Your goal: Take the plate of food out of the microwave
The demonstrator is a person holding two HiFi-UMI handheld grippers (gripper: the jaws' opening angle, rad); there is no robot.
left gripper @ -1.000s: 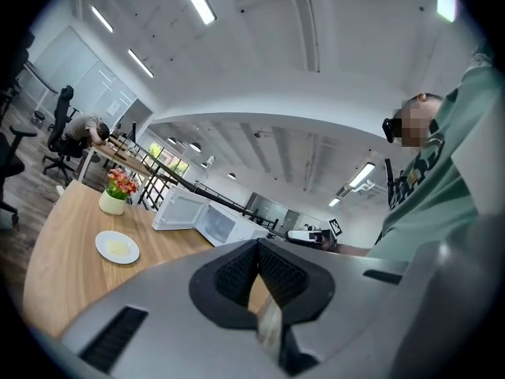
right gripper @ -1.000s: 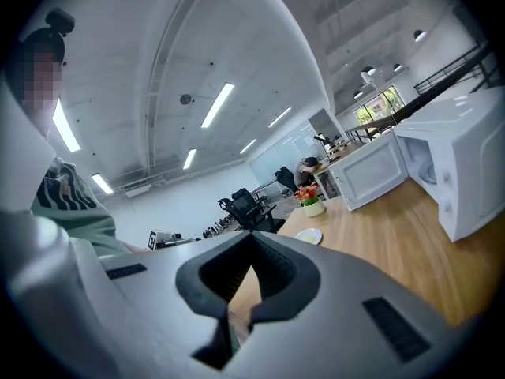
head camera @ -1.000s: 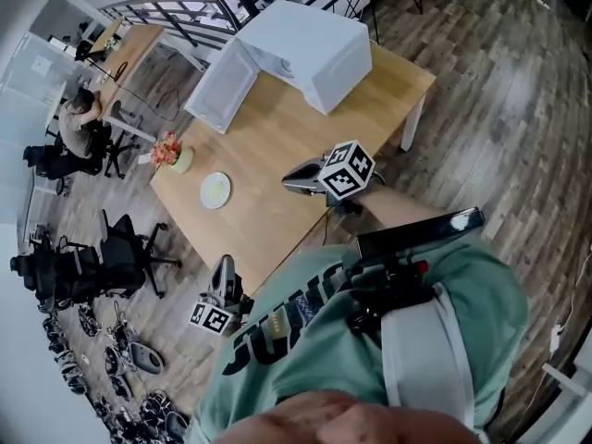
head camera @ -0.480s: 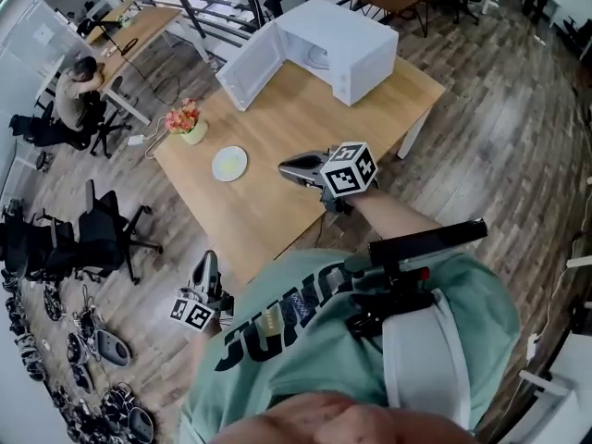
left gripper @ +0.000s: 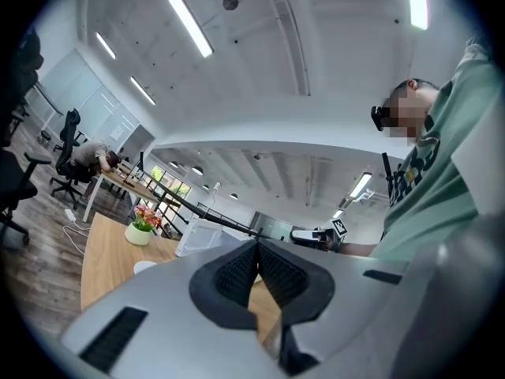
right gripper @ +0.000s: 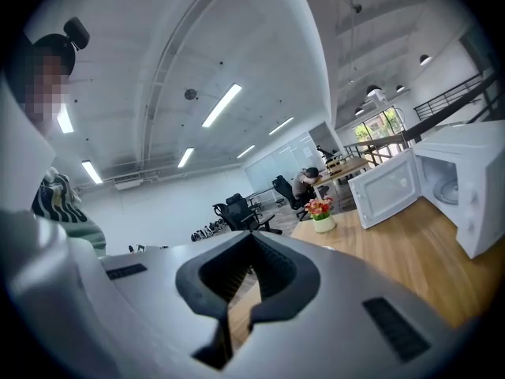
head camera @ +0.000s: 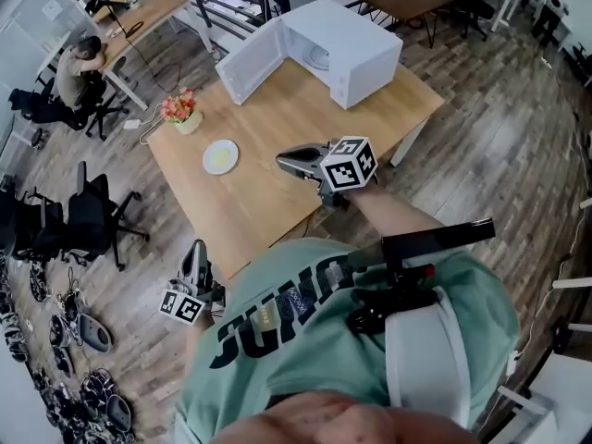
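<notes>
A white microwave [head camera: 356,44] stands at the far end of the wooden table [head camera: 277,118], its door [head camera: 248,60] swung open to the left. Inside it only a pale round turntable or dish [head camera: 319,57] shows. A small white plate [head camera: 220,156] with something yellowish on it lies on the table near the left edge. My right gripper [head camera: 281,163] hovers over the table's near edge, shut and holding nothing. My left gripper [head camera: 196,248] hangs off the table's near left corner, above the floor. In the left gripper view the jaws [left gripper: 257,243] meet with nothing between them.
A pot of pink and orange flowers [head camera: 181,112] stands at the table's left corner, beyond the plate. Black office chairs [head camera: 88,225] stand on the floor at left. A person [head camera: 76,74] slumps at a far desk. Wood plank floor surrounds the table.
The head view has swung, bringing the microwave's open cavity into sight. My left gripper has drifted left and slightly up in the picture. The right gripper stays near the table's near edge; both stay shut.
</notes>
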